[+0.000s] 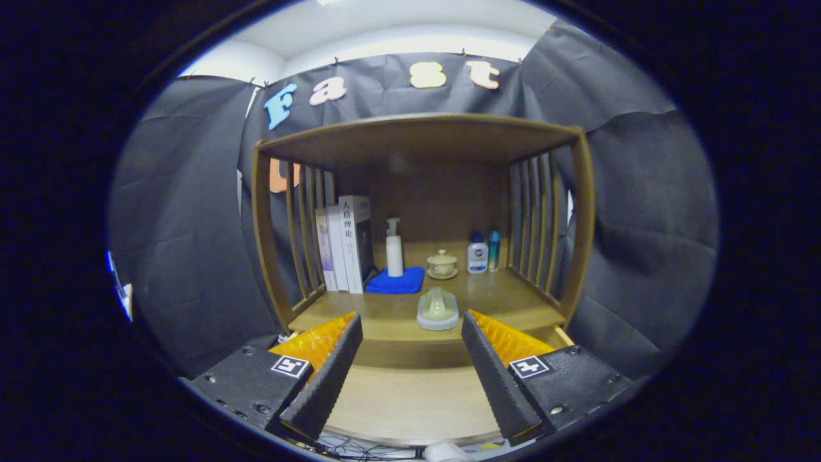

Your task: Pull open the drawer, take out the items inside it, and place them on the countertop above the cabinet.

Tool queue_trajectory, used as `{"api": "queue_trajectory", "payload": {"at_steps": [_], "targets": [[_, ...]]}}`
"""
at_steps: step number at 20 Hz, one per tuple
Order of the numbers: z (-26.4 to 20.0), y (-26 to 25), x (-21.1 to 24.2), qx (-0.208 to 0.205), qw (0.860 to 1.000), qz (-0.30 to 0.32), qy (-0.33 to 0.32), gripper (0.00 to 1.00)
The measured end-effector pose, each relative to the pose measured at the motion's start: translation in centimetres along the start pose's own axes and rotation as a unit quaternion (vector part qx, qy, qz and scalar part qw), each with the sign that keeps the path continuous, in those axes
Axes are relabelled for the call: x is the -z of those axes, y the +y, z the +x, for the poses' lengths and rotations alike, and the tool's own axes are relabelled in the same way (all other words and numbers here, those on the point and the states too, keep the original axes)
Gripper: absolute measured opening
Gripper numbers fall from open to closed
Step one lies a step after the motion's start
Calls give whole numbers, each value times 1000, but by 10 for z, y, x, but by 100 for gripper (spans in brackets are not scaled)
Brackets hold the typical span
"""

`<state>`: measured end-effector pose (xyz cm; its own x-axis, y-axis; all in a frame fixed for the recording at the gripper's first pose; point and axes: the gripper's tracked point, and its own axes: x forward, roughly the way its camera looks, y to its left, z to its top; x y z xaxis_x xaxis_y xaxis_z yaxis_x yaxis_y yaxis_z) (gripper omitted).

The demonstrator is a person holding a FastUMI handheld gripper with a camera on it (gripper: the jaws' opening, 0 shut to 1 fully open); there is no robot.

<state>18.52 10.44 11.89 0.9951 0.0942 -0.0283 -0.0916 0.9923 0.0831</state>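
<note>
Pale lidded dish (437, 309) on countertop (500, 301); tool (410, 343) open.

Fisheye view riding on the tongs (410, 369), facing straight into the wooden cabinet (420, 138), near its front

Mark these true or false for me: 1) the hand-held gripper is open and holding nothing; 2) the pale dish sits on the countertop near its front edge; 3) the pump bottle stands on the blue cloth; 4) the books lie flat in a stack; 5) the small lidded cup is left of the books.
1) True: the hand-held gripper has its fingers apart with nothing between them.
2) True: the pale dish rests on the countertop, just beyond the fingers.
3) True: the pump bottle stands on the blue cloth.
4) False: the books stand upright against the left slats.
5) False: the lidded cup sits right of the books and cloth.
</note>
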Motion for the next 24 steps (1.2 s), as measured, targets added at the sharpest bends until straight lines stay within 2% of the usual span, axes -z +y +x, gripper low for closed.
{"api": "queue_trajectory", "payload": {"at_steps": [4,6,9,14,20,24], "targets": [[-49,10,4,-15,999,-12,-51,98],[-74,7,10,-7,998,-17,-61,99],[-109,9,28,-8,998,-16,-67,98],[-146,-11,77,16,998,-21,-49,99],[-147,-40,158,48,999,1,1,98],[-123,-39,188,44,999,2,29,99]]}}
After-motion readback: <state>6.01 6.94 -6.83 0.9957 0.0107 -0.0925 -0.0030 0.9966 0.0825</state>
